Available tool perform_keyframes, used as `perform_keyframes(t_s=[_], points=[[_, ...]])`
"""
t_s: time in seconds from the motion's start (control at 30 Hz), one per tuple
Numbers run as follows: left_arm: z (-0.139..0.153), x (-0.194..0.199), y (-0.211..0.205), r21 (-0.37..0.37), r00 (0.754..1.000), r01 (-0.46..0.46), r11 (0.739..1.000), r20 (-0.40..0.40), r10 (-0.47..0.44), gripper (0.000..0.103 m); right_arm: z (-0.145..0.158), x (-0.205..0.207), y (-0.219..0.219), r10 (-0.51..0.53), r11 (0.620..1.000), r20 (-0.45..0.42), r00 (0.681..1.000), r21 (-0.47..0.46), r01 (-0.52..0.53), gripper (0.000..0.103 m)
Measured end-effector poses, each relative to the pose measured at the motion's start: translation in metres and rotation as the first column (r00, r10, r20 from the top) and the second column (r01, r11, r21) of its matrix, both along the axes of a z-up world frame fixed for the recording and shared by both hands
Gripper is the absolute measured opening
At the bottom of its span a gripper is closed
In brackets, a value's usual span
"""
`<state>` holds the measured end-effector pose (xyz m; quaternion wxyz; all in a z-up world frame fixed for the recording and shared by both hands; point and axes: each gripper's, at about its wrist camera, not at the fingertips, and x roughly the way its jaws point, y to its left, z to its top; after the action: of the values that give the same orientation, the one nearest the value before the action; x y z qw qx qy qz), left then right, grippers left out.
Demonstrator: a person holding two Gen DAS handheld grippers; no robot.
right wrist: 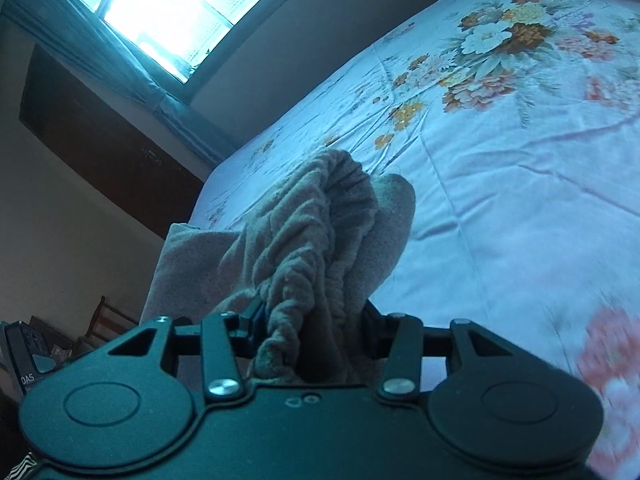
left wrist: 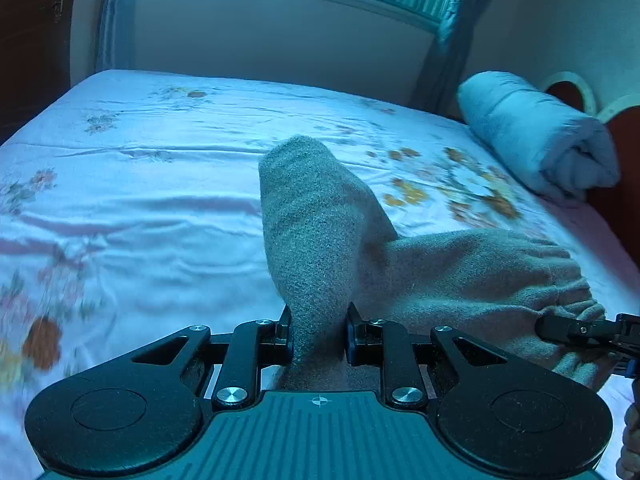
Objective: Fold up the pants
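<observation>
Grey fleece pants (left wrist: 320, 216) are lifted over a bed. My left gripper (left wrist: 319, 334) is shut on a thick fold of the fabric, which rises in a hump in front of its jaws. To the right in that view the gathered elastic waistband (left wrist: 560, 280) spreads out, and my right gripper (left wrist: 576, 330) pinches its edge. In the right wrist view, my right gripper (right wrist: 314, 338) is shut on the bunched waistband (right wrist: 320, 240), with more of the pants hanging off to the left.
The bed carries a pale floral sheet (left wrist: 140, 200). A rolled white blanket (left wrist: 536, 136) lies at its far right by a wooden headboard (left wrist: 624, 184). A window (right wrist: 168, 12) with curtains is behind the bed, and a dark wardrobe (right wrist: 104, 144) stands beside it.
</observation>
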<state>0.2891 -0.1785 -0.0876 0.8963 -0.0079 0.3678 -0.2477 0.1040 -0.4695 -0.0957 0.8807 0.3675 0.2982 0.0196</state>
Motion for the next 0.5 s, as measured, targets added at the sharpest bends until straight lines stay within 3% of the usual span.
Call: perform_keyframes(t_s=[0.23, 0.27, 0.3, 0.37, 0.4, 0.43, 0.5], points=[[-0.057, 0.084, -0.011, 0.027, 0.998, -0.038, 0.999, -0.052, 0.040, 0.025, -0.043, 0.094, -0.007, -0.011, 1.000, -0.048, 0.999, -0.024, 0.010, 0.037], [-0.068, 0.091, -0.012, 0.042, 0.997, -0.040, 0.998, -0.068, 0.043, 0.031, -0.051, 0.102, -0.008, -0.021, 0.999, -0.066, 0.998, -0.034, 0.019, 0.040], [-0.079, 0.092, -0.012, 0.058, 0.995, -0.043, 0.997, -0.083, 0.048, 0.043, -0.061, 0.108, -0.010, -0.030, 0.999, -0.089, 0.996, -0.043, 0.026, 0.041], [-0.090, 0.091, -0.011, 0.075, 0.996, -0.042, 0.996, -0.077, 0.048, 0.058, -0.074, 0.113, -0.012, -0.045, 0.998, -0.122, 0.992, -0.048, 0.039, 0.057], [-0.091, 0.088, -0.011, 0.092, 0.997, -0.055, 0.994, -0.057, 0.061, 0.074, -0.075, 0.111, -0.011, -0.043, 0.998, -0.119, 0.992, -0.056, 0.036, 0.059], [-0.090, 0.087, -0.009, 0.106, 0.996, -0.067, 0.992, -0.048, 0.072, 0.080, -0.073, 0.109, -0.008, -0.041, 0.996, -0.114, 0.993, -0.080, 0.032, 0.061], [-0.083, 0.084, -0.004, 0.110, 0.996, -0.081, 0.991, -0.031, 0.085, 0.080, -0.069, 0.102, -0.006, -0.050, 0.993, -0.106, 0.993, -0.113, 0.038, 0.063]])
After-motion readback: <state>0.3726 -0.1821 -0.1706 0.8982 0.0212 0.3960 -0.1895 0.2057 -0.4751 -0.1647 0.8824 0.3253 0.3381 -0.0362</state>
